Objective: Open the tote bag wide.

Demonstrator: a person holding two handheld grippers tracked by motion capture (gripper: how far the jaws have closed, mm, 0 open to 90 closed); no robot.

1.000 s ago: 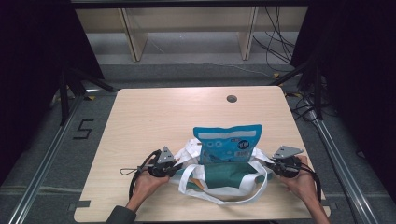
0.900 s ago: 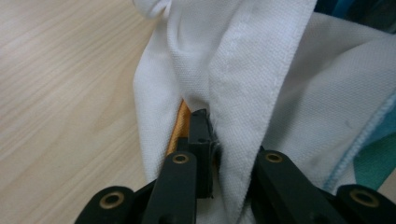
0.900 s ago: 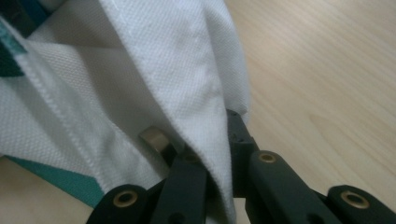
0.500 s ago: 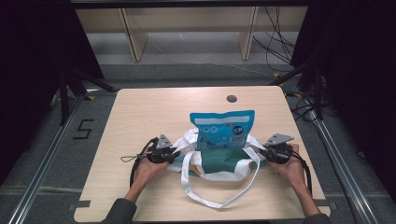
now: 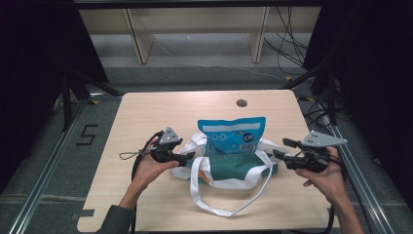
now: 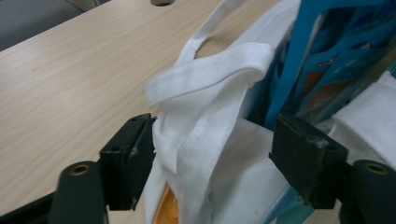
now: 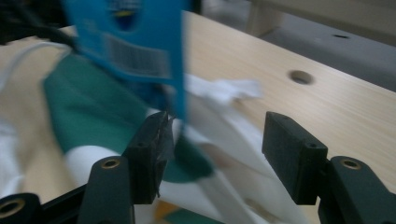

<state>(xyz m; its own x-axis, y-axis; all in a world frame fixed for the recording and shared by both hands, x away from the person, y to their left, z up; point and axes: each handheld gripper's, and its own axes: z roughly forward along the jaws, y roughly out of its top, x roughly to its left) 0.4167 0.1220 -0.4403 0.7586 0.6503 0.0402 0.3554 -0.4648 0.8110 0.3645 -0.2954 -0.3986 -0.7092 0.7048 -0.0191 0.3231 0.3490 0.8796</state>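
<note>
Jaws on both the left gripper point(image 5: 187, 157) and right gripper point(image 5: 278, 155) have just been opening, releasing the white-and-green tote bag point(image 5: 229, 168) resting on the counter point(image 5: 156, 112); its upright blue pouch point(image 5: 232, 136) is risking toppling if loose straps snag.

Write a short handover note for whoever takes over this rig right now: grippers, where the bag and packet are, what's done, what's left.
Left gripper: jaws have just been opening; white bag cloth lies loose between them.
Right gripper: jaws have just been opening, clear of the bag's other side.
Bag: on the table, handles sprawled toward the person.
Blue packet: upright in the bag, top sticking out.
Done: packet is in the bag.
Left: probably gathering the handles or moving the bag.
</note>
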